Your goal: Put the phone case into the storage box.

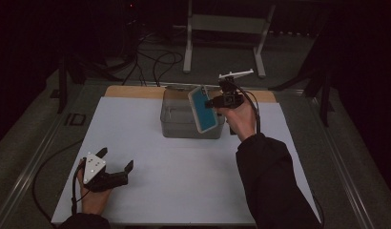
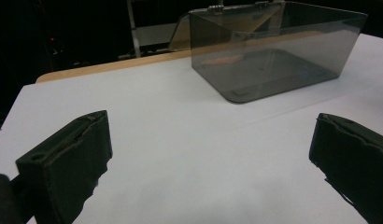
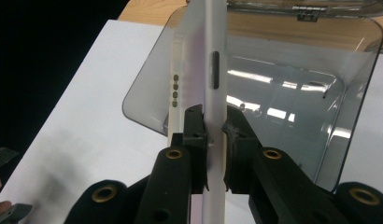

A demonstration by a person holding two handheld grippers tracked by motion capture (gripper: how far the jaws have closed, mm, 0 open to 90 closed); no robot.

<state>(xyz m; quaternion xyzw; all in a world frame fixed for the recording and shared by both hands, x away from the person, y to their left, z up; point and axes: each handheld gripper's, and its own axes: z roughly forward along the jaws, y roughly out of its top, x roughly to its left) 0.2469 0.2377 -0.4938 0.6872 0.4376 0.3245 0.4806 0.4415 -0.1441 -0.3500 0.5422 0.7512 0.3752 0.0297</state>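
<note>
The right gripper point(image 1: 213, 102) holds a phone point(image 1: 203, 109) tightly between its fingers above the clear box point(image 1: 177, 125). The left gripper point(image 1: 118, 160) rests on the tabletop point(image 1: 184, 176), fingers wide.

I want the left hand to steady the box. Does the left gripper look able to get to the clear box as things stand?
Probably yes: the left gripper is open and holds nothing, and bare white table lies between it and the clear box.

Dim room; grey carpet floor point(image 1: 36, 119); white metal stand point(image 1: 227, 28) behind table; black cables point(image 1: 158, 62) on floor.
</note>
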